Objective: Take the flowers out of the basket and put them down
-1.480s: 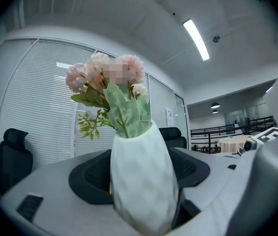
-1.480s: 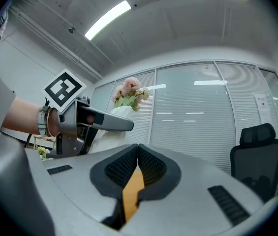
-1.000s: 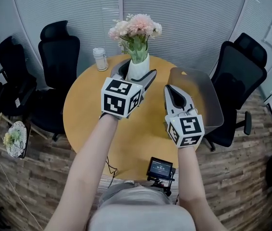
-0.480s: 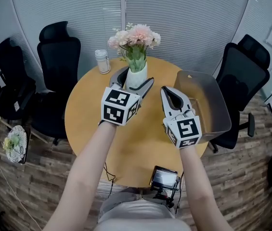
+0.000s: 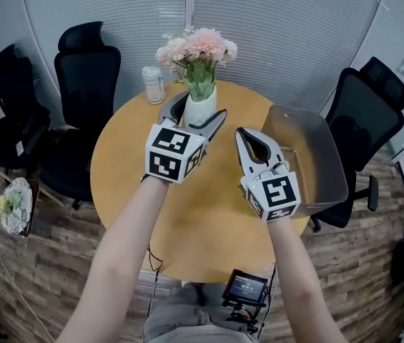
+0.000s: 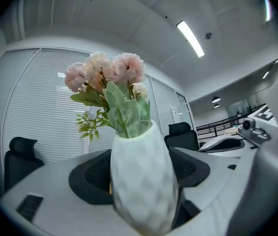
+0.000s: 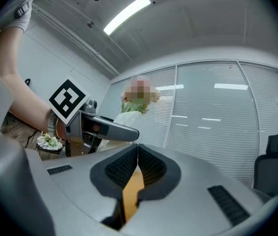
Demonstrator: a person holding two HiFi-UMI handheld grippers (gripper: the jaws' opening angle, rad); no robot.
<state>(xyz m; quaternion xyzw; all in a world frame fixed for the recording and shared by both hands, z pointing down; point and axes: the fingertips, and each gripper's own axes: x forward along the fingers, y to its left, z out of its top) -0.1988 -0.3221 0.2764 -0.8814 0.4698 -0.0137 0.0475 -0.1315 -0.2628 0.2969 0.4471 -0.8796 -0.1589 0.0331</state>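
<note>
1. The left tool (image 5: 197, 114) pinches the white vase (image 6: 139, 181) between its spread jaws.
2. The flowers (image 5: 196, 45) stand upright in that vase, toward 12 o'clock of the round bench (image 5: 126, 170).
3. The right tool (image 5: 248, 138) is pressed together and empty, with the basket (image 5: 327, 159) at its 3 o'clock.

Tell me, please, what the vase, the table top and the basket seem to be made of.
Vase: probably ceramic or moulded plastic. It is matte white with shallow facets.
Table top: wood or wood-look laminate. It is smooth and evenly yellow-brown, with no grain visible.
Basket: likely translucent plastic, because the table's colour shows dimly through its grey walls.
</note>
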